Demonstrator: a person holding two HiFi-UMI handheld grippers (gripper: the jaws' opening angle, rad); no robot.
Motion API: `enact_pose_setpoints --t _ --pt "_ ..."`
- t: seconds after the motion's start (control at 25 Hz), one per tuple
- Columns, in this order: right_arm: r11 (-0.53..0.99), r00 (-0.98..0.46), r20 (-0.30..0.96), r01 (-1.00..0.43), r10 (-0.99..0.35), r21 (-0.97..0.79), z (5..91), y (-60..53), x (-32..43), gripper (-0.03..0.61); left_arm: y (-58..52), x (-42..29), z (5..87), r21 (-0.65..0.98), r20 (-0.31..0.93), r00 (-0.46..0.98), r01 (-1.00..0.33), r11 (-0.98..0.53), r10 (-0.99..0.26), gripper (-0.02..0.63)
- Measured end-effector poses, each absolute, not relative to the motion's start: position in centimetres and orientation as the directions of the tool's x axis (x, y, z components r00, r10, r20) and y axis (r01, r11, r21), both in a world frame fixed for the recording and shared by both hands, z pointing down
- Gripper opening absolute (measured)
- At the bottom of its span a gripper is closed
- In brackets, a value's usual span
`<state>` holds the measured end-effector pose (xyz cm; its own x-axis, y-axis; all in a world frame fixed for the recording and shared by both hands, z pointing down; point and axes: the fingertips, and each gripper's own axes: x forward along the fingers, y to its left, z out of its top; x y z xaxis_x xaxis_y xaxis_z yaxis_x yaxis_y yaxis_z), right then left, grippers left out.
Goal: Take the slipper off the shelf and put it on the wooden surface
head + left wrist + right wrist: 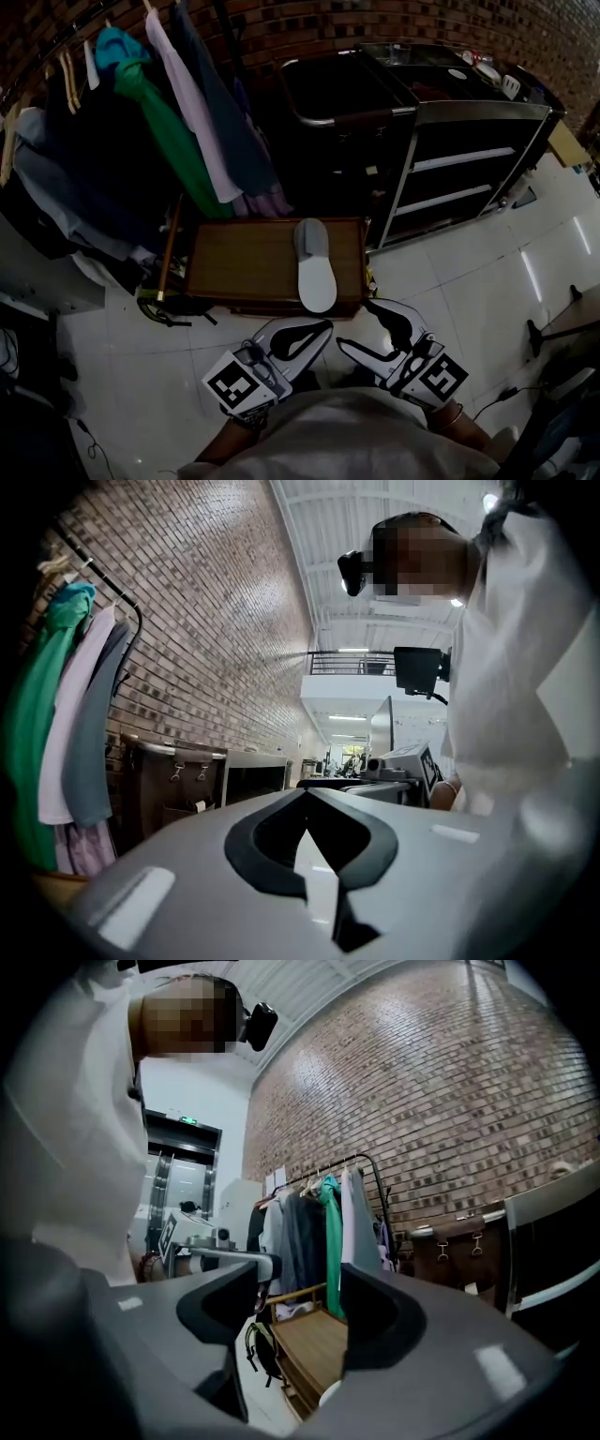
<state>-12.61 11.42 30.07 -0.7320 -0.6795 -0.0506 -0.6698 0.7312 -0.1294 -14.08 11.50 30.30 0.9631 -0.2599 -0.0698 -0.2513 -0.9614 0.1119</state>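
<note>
A grey slipper [314, 262] with a white sole end lies flat on the low wooden surface [244, 262], toward its right side. Both grippers hang in front of the wooden surface, close to my body and apart from the slipper. My left gripper [322, 327] has its jaw tips touching, with nothing between them [306, 797]. My right gripper [360, 325] stands open and empty [300, 1283]. Through its gap I see the wooden surface [314, 1340] and a pale edge of the slipper [331, 1394].
A dark shelf unit [459, 159] with metal rails stands at the back right. A clothes rack [141, 112] with hanging garments fills the back left. A dark bag [167, 309] lies on the white tile floor [469, 272] left of the wooden surface.
</note>
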Motion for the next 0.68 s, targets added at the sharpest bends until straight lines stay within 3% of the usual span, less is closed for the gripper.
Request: enact_pose_setpoints --t 0.28,0.68 --pt "0.748 -0.745 -0.085 -0.651 -0.662 -0.129 29.8 12.2 -13.0 0.249 12.9 -14.2 31.6 0.179 -0.051 0.967 -0.235 -0.955 -0.248 -0.003" --pt "0.647 -0.649 -0.028 -0.752 -0.76 -0.126 31.1 12.0 -9.3 0.241 13.4 -11.8 31.4 0.151 -0.034 0.987 -0.148 -0.977 -0.155 -0.003"
